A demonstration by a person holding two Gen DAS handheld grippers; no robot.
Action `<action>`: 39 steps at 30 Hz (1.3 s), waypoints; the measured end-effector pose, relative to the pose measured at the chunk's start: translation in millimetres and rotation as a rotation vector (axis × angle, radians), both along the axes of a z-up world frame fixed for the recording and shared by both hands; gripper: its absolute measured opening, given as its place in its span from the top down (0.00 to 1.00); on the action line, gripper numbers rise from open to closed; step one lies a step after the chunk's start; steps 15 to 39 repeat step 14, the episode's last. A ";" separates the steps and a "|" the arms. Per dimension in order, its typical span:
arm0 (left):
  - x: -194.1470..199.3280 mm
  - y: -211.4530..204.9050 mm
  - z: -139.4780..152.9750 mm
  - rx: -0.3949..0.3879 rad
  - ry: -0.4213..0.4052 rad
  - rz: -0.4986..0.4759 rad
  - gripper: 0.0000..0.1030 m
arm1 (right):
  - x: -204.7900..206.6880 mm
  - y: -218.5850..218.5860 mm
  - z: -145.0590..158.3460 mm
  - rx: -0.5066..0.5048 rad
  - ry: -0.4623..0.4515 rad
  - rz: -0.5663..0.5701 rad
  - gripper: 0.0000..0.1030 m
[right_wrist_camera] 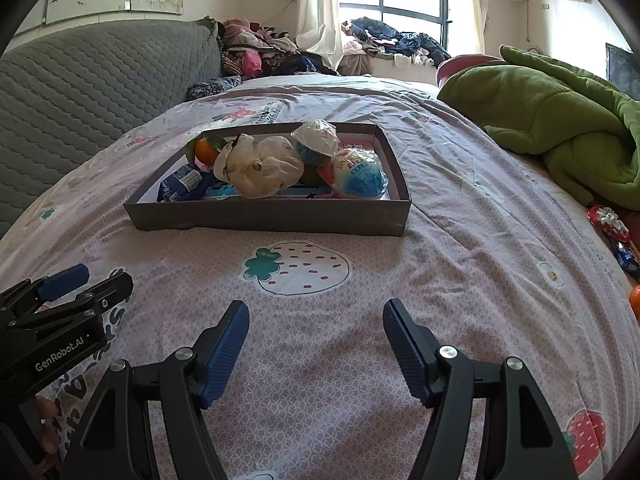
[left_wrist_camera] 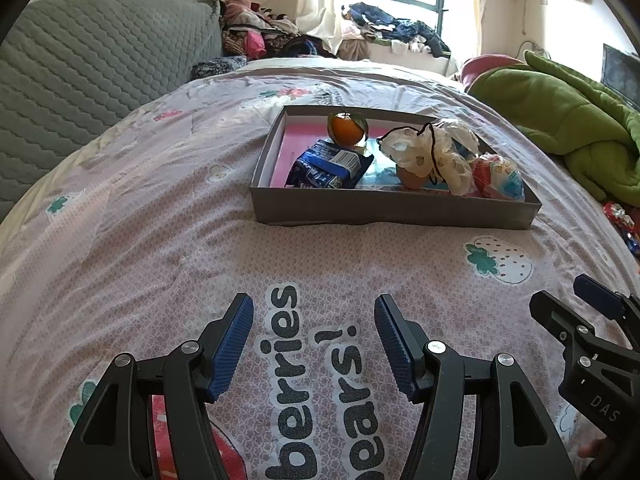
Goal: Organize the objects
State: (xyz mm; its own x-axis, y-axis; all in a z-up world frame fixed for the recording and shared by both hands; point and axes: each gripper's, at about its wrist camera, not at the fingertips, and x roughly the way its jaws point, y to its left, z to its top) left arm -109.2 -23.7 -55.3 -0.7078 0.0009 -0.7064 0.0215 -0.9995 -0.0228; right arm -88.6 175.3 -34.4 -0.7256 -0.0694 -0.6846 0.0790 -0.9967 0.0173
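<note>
The left gripper [left_wrist_camera: 314, 344] and right gripper [right_wrist_camera: 316, 350] hover over the pink strawberry-print bedsheet [left_wrist_camera: 160, 220], jaws open and empty. Ahead, the shallow grey cardboard tray [left_wrist_camera: 392, 210] holds an orange tangerine [left_wrist_camera: 346, 130], a blue snack packet [left_wrist_camera: 328, 166] and a cream drawstring pouch [left_wrist_camera: 432, 156].

1. Grey tray [right_wrist_camera: 264, 216]: 1, on bed.
2. Oranges: 1 in tray [right_wrist_camera: 205, 150], 1 at bed edge [right_wrist_camera: 635, 300].
3. Blue snack packs [left_wrist_camera: 328, 166]: 1.
4. Egg-shaped wrapped treats [right_wrist_camera: 362, 176]: 2.
5. Cloth pouches [right_wrist_camera: 260, 168]: 1.
6. Tools: 2, left [left_wrist_camera: 314, 344] & right [right_wrist_camera: 316, 348].
</note>
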 end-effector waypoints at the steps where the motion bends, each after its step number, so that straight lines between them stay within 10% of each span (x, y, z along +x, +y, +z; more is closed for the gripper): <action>1: -0.1 0.1 -0.4 -0.001 0.000 0.002 0.37 | 0.0 0.3 0.1 -0.003 0.000 0.000 0.33; 39: 1.0 0.0 -1.0 0.005 -0.003 -0.005 0.37 | -1.1 2.0 -1.5 -0.005 -0.007 -0.008 0.33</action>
